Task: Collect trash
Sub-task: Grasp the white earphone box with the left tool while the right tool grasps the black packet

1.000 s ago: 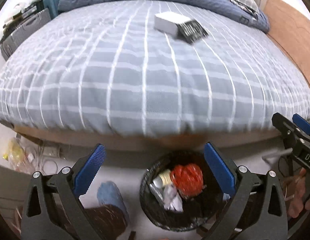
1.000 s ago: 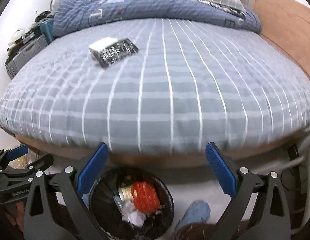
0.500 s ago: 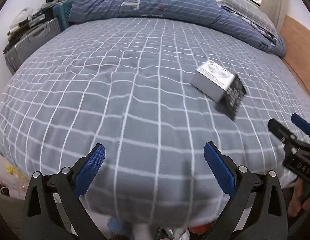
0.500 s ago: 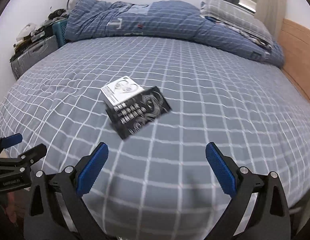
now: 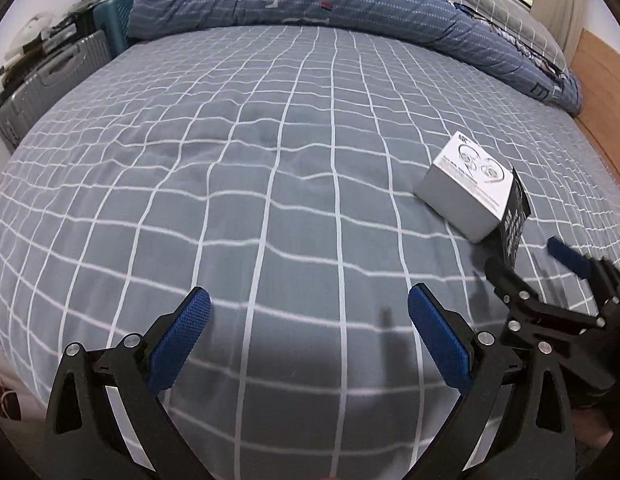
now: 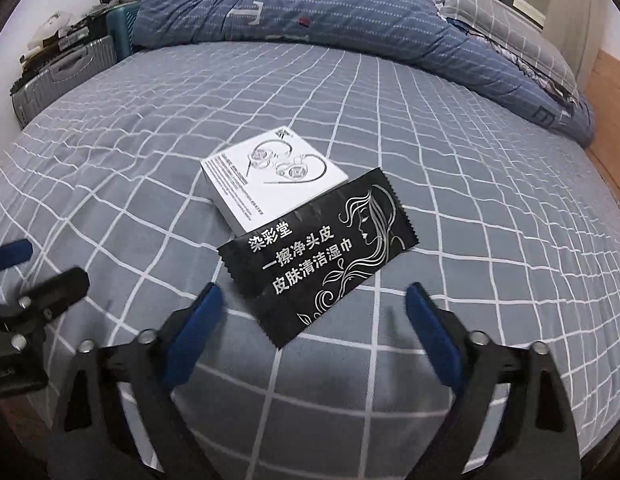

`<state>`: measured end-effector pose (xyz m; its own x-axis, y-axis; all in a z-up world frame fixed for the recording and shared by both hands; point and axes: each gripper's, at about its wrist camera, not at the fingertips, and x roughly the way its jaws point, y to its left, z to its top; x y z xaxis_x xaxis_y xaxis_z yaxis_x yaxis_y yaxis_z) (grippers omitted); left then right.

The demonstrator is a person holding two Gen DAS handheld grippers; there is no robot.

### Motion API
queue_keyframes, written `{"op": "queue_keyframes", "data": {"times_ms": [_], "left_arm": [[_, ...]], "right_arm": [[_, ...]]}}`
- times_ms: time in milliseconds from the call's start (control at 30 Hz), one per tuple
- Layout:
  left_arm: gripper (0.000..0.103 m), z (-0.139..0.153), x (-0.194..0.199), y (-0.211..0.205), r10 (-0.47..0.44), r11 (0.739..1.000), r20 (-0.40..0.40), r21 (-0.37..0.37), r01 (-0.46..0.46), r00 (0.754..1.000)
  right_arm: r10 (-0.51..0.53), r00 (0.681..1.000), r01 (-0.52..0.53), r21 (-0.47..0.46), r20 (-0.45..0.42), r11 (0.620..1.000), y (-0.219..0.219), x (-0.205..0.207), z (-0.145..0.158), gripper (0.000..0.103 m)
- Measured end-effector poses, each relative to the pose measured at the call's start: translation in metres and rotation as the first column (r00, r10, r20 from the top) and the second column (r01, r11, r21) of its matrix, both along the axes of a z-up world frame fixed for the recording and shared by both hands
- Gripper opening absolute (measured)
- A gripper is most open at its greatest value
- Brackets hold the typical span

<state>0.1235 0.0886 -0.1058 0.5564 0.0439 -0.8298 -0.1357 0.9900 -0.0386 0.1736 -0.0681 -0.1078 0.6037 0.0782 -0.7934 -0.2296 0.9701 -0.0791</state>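
From the left wrist we see our left gripper (image 5: 308, 320) with jaws apart and empty over the bed (image 5: 270, 184); one white box (image 5: 466, 192) lies to its right with the black sachet (image 5: 515, 216) against it, neither collected yet. From the right wrist, our right gripper (image 6: 312, 312), jaws apart and just been closing with nothing between them, hangs just short of that one sachet (image 6: 322, 252), which overlaps the one box (image 6: 270, 176). We judge both pieces remain to be picked up.

Both grippers are black plastic frames with silver screws; their fingers (image 5: 178, 344) carry blue textured pads, knurled on the inner faces.
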Motion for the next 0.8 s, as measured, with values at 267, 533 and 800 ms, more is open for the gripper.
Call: {"op": "queue_keyframes", "data": {"times_ms": [267,533,800], "left_arm": [[0.097,0.000,0.015,-0.007,-0.013,1.000,0.009,0.004,0.013,1.000],[0.097,0.005,0.035,-0.039,-0.089,0.996,0.039,0.004,0.089,0.995],[0.097,0.002,0.057,-0.083,-0.225,0.974,0.059,0.022,0.224,0.973]], "right_arm": [[-0.006,1.000,0.007,0.060,-0.014,0.998,-0.020,0.006,0.003,0.028],[0.003,0.999,-0.008,0.098,0.053,0.995,-0.052,0.004,0.031,0.001],[-0.007,0.998,-0.001,0.139,0.063,0.990,-0.087,0.006,0.041,0.001]]}}
